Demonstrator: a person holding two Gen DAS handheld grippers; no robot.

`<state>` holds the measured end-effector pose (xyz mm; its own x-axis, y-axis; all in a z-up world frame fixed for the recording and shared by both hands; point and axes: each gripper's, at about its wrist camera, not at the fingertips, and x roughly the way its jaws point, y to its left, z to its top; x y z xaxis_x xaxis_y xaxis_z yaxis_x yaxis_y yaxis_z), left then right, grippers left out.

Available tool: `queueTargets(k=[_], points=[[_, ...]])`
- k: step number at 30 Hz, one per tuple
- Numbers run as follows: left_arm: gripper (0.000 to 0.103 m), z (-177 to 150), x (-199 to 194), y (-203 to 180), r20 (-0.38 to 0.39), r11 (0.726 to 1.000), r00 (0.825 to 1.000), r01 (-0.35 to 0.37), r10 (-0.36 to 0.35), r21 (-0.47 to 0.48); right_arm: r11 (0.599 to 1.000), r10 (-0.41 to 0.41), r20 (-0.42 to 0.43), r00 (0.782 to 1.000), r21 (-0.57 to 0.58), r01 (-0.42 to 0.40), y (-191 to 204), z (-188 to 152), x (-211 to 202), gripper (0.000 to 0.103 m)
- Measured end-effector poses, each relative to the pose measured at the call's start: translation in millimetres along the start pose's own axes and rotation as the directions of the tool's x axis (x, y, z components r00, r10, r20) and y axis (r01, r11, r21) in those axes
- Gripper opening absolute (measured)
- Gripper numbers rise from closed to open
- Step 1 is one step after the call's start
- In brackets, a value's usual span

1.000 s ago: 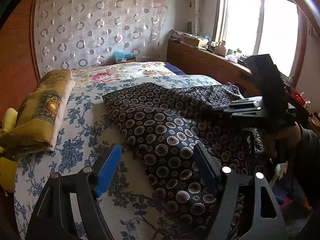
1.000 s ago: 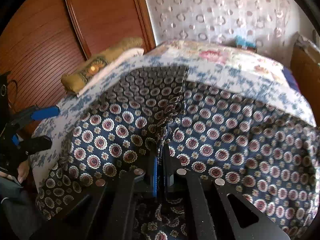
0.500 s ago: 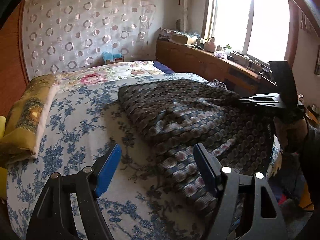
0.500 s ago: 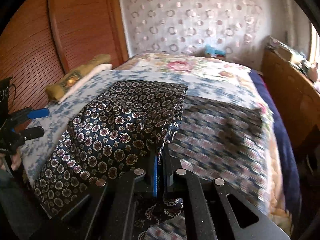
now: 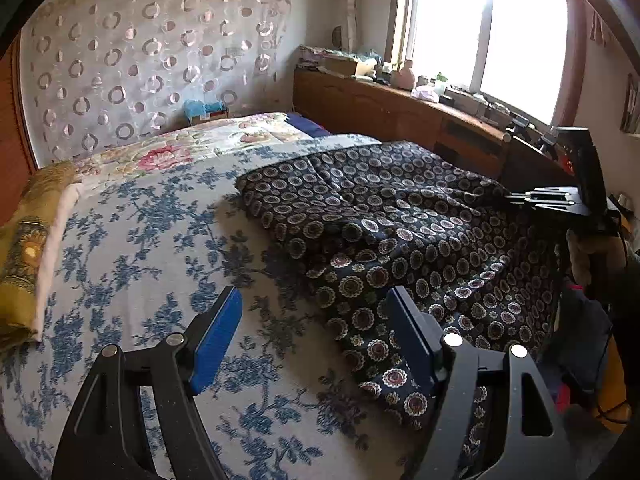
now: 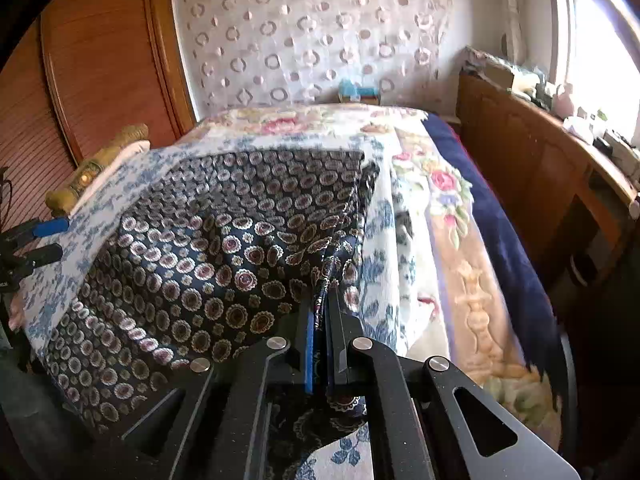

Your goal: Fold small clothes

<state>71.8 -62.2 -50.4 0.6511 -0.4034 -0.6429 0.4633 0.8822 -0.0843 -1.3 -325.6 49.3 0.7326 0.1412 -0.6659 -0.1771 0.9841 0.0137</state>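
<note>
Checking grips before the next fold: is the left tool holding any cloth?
No. The left tool stands open over the bedspread, with the patterned cloth lying beside it, not between its fingers.

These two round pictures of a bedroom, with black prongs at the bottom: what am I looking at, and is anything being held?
No robot here: a person carries a hand-held gripper in each hand, each with a wide-angle camera looking along its two fingers. One picture is from the left hand-held gripper; its blue-padded fingers stand apart over the bed, holding nothing. The other is from the right hand-held gripper, whose fingers are shut on an edge of the dark patterned garment spread on the flowered bedspread. A yellow-gold folded cloth lies by the bed's far side. In the left picture you can see the right gripper from outside, at the garment's edge.
</note>
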Motion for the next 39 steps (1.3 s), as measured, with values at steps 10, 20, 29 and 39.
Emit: queueTargets(k=[10, 20, 29, 39], points=[[0.075, 2.4, 18.6, 0.6, -0.048, 1.000, 0.999, 0.006, -0.006, 0.003, 0.998, -0.058, 0.036, 0.998, 0.003, 0.058, 7.7, 14.1, 1.9, 0.044], [0.070, 45.1, 51.7, 26.1, -0.053, 1.000, 0.998, -0.014, 0.014, 0.011, 0.997, -0.076, 0.009, 0.997, 0.002, 0.076, 2.2, -3.7, 27.7, 0.048], [0.050, 72.5, 115.4, 56.4, -0.146, 0.997, 0.989, -0.004, -0.007, -0.075, 0.996, -0.080, -0.012, 0.997, 0.027, 0.080, -4.1, -17.3, 34.3, 0.049], [0.004, 91.1, 138.9, 68.1, -0.165, 0.991, 0.984, 0.041, -0.062, -0.128, 0.999, -0.022, 0.007, 1.000, 0.030, 0.022, -9.9, -35.1, 31.2, 0.050]])
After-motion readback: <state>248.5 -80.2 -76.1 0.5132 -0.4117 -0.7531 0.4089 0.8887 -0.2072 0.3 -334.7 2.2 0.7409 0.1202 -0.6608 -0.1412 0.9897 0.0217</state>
